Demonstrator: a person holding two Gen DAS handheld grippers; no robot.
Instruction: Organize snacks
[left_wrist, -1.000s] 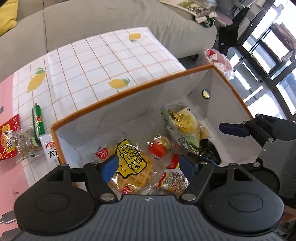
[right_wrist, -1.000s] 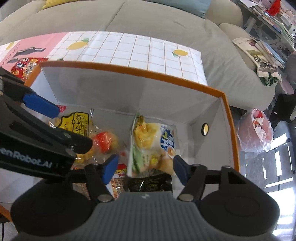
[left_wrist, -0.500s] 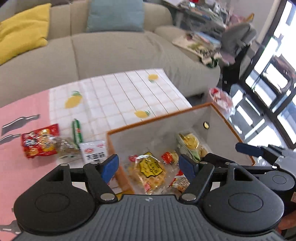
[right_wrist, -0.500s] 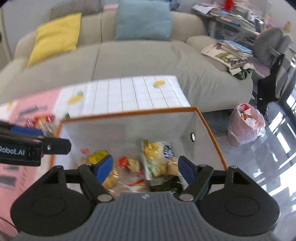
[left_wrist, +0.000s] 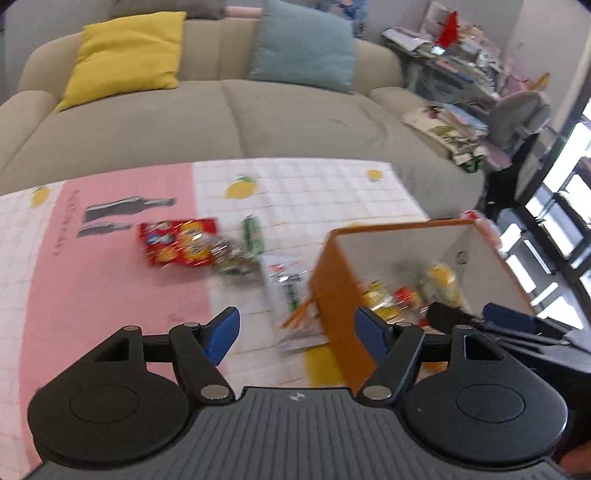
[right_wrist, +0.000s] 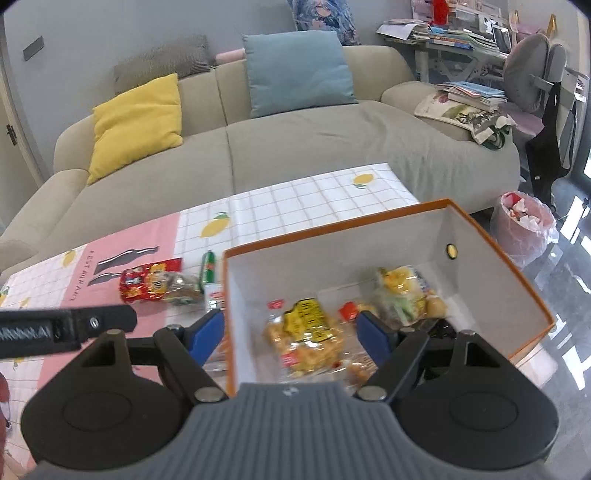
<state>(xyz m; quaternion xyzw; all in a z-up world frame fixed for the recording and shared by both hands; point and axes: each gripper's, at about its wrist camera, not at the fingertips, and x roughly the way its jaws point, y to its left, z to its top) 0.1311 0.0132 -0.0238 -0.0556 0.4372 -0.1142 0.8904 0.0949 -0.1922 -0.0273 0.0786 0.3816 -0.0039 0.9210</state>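
Snacks (right_wrist: 306, 332) partly inside orange box (right_wrist: 517, 280), partly loose on tablecloth (right_wrist: 295, 206).

Right gripper (right_wrist: 290, 334): spread wide, nothing between the blue pads (right_wrist: 373, 334), hanging above the near left corner of the box. Left gripper (left_wrist: 295, 336): also spread wide and empty, over the cloth just beside the left wall of the box; its black side seen at the left edge of the right wrist view.

Inside the box: waffle packet with yellow label (right_wrist: 303, 334) lying flat near the left wall, long axis from the near side to the far side; small red-topped packet (right_wrist: 347, 310) next to it; yellow and green bag (right_wrist: 402, 291) toward the right wall, leaning, top end pointing to the far wall.

Outside, left of the box: white packet (left_wrist: 286, 284) touching or almost touching the box wall; green sausage stick (right_wrist: 208, 267), long axis pointing away toward the sofa (right_wrist: 332, 147); clear packet with brown pieces (right_wrist: 183, 291); red bag (right_wrist: 147, 282) farthest left, long axis across the cloth. Left wrist view blurred, details there hard to read.
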